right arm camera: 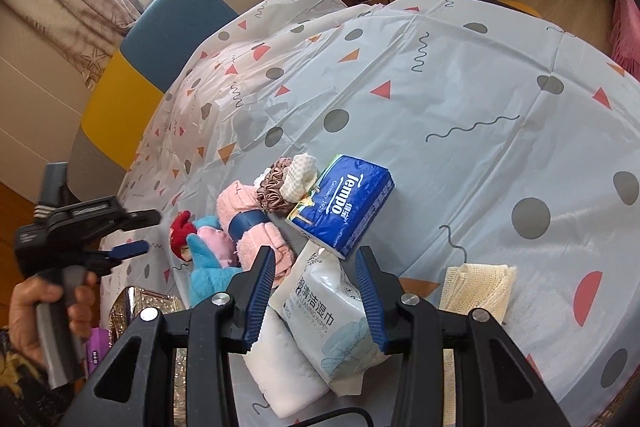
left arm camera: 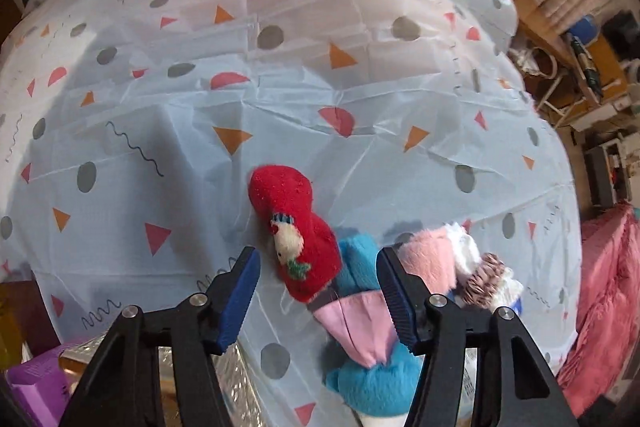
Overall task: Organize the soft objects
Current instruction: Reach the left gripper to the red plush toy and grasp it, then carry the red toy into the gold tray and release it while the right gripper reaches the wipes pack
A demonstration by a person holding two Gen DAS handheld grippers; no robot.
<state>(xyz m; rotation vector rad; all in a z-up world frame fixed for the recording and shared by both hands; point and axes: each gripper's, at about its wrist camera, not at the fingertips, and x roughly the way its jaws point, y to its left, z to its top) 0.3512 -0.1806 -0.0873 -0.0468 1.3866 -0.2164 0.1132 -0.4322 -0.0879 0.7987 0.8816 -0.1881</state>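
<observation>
Patterned tablecloth (right arm camera: 460,99) was noted covering the table. Soft toys (left arm camera: 304,247) were found heaped near its edge. Left gripper (left arm camera: 316,291) and right gripper (right arm camera: 316,291) were observed spread wide, nothing held.

1. The left gripper (left arm camera: 318,277) has its jaws spread wide, holding nothing.
2. The right gripper (right arm camera: 316,283) is likewise spread wide and holds nothing.
3. The left hand (right arm camera: 48,311) grips its handle.
</observation>
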